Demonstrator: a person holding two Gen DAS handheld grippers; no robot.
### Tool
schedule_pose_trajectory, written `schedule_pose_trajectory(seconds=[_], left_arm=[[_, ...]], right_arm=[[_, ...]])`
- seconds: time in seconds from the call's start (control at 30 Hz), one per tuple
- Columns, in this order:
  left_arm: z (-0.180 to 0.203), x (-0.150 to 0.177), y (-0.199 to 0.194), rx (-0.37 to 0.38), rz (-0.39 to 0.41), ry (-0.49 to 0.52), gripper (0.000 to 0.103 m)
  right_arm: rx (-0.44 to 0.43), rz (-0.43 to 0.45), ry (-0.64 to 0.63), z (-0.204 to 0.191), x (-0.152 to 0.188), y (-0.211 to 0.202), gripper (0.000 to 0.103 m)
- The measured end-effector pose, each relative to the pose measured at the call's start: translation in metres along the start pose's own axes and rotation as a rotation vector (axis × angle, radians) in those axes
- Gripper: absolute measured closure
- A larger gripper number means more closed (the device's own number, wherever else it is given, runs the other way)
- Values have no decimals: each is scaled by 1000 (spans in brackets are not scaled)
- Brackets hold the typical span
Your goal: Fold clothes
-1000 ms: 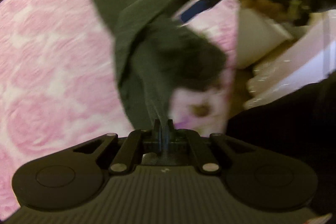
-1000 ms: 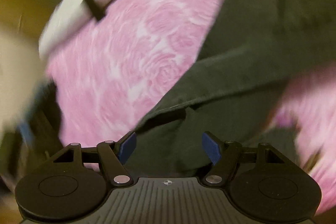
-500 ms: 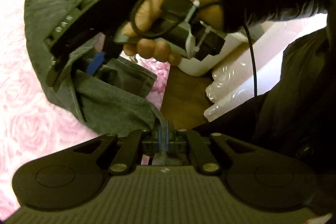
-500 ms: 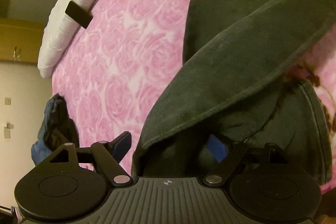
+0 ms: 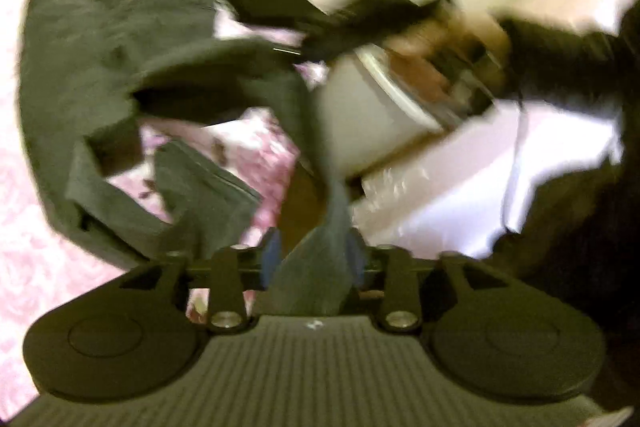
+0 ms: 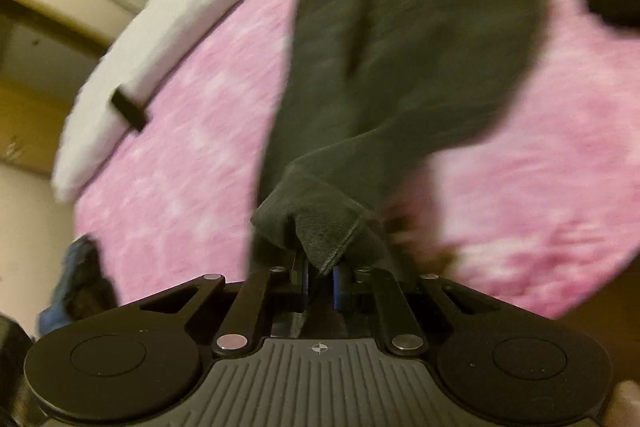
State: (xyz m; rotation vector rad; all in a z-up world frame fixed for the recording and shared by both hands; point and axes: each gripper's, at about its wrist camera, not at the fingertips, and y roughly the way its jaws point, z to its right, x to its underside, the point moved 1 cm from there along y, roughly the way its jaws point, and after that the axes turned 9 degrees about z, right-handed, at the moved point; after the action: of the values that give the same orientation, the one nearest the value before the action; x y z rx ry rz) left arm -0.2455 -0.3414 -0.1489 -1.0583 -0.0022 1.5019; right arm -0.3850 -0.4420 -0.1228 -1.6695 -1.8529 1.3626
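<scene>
Both wrist views look steeply down, close over the pink bedspread [image 6: 168, 163].

blur: both views smeared | hidden: garment [image 5: 100, 75] hem behind left tool [image 5: 312, 259], pad contact unclear | hand [image 5: 432, 67] + right tool upper right, streaked | dark bundle [image 6: 80, 279] lower left, unidentifiable | bed [image 6: 540, 187] cut by frame edge
</scene>
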Motion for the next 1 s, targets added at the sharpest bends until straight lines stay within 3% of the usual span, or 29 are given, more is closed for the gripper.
schedule_pose_trajectory(seconds=[0.13,0.27,0.33,0.43,0.6,0.73,0.83,0.93,0.97,1.0], left_arm=[[-49,-4,23,-195,14,-116,63],[-83,3,67,-360,-55,-195,59],[-93,5,81,-354,-50,-225,53],[-102,7,75,-341,12,-321,55],[-119,18,38,-385,73,-411,55],[-134,25,23,-429,78,-454,55],[-145,26,45,-438,46,-482,55],[-150,30,71,-429,11,-480,58],[-151,32,81,-441,-12,-479,64],[-152,34,90,-453,-35,-476,77]], right_arm=[[70,35,28,32,2,-17,94],[72,37,34,45,6,-12,94],[122,103,104,48,6,-8,94],[98,82,110,50,4,-5,94],[27,101,143,44,-13,-7,94],[0,143,99,30,-41,7,94],[7,186,24,25,-65,23,94],[37,196,-47,32,-81,43,94],[45,189,-69,34,-83,48,94],[49,181,-86,35,-83,52,93]])
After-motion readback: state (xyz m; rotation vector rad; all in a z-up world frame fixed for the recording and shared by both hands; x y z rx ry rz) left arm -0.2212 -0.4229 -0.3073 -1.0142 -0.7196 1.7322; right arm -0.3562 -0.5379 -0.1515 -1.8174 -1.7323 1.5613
